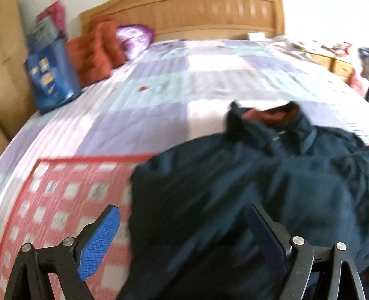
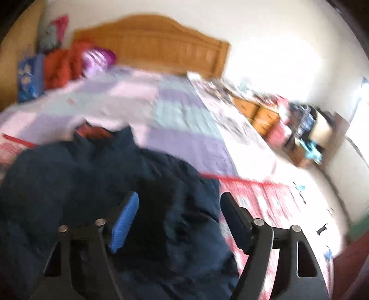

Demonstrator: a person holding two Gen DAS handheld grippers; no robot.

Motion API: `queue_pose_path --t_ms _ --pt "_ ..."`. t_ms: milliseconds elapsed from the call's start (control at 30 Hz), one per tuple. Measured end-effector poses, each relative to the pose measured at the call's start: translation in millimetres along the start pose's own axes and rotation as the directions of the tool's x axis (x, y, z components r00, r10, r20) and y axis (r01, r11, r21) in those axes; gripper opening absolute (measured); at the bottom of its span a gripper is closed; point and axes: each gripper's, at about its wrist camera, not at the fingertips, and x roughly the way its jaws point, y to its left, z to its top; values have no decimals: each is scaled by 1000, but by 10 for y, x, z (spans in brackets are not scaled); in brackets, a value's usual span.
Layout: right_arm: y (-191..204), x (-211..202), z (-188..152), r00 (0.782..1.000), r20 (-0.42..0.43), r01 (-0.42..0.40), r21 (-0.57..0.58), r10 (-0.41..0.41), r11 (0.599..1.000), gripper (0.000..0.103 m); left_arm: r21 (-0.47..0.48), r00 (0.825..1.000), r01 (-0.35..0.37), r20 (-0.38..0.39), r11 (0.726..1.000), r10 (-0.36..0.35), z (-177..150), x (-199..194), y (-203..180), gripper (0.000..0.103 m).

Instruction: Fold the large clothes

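A dark navy jacket [image 1: 242, 180] with an orange-lined collar lies spread on the bed, its collar toward the headboard. My left gripper [image 1: 184, 217] hangs open above the jacket's left edge, blue pads [image 1: 101, 240] wide apart with nothing clamped. In the right wrist view the same jacket [image 2: 96, 184] fills the lower left. My right gripper [image 2: 180, 207] is open over the jacket's right part, the cloth below its fingers and not pinched. Both views are blurred by motion.
The bed carries a lilac and mint quilt [image 1: 184, 76] and a red checked cover [image 1: 57, 196]. An orange blanket [image 1: 96, 53], a purple bundle [image 1: 135, 38] and a blue bag [image 1: 50, 76] sit by the wooden headboard [image 1: 207, 16]. Cluttered wooden drawers [image 2: 263, 115] stand to the bed's right.
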Motion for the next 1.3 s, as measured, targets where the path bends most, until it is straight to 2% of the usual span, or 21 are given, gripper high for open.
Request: queue_pose_path --t_ms 100,167,233,300,333,400,433,500,567,800,933,1100,1167,1300 --pt "576 235 137 988 -41 -154 -79 151 985 78 21 999 38 -8 999 -38 179 153 -288 93" --pt "865 414 130 981 -81 -188 -136 178 973 78 48 999 44 -29 998 -43 244 314 -501 93" --pt "1046 678 47 978 -142 -180 -195 154 964 78 87 999 28 -48 996 -24 235 467 -636 93" --pt "916 1013 -102 973 -212 -129 -204 85 970 78 139 996 -18 -86 990 30 145 681 -683 93" --pt "715 1149 -160 968 -234 -124 -149 87 981 78 148 991 -35 -125 988 54 45 849 -616 95" --pt "244 1298 -247 968 -233 -107 -29 97 994 78 106 989 -36 -142 994 51 -81 973 -393 103" --pt "71 1297 -290 974 -218 -75 -45 63 996 78 57 989 -51 -135 997 58 -122 988 -222 103" --pt "-52 1328 -395 975 -216 -72 -100 49 992 78 -3 989 -73 -131 997 72 -180 1005 25 103" --pt "-70 1376 -436 973 -222 -93 -121 64 988 78 -25 987 -80 -138 996 76 -233 1058 183 103" --pt "-148 1419 -538 970 -218 -129 -80 109 988 78 -99 980 -80 -188 992 60 -246 1233 343 103" --pt "-133 1408 -540 966 -223 -152 -72 132 986 78 -105 978 -79 -198 991 57 -279 1240 433 103" --pt "-145 1387 -571 966 -215 -159 -70 141 985 78 -125 974 -136 -199 983 110 -373 1133 760 103" --pt "-140 1384 -576 967 -214 -160 -71 141 985 78 -156 970 -136 -221 978 100 -472 1124 942 103" --pt "-148 1373 -569 965 -219 -163 -69 145 984 78 -107 956 -202 -236 974 172 -567 1053 1067 103"
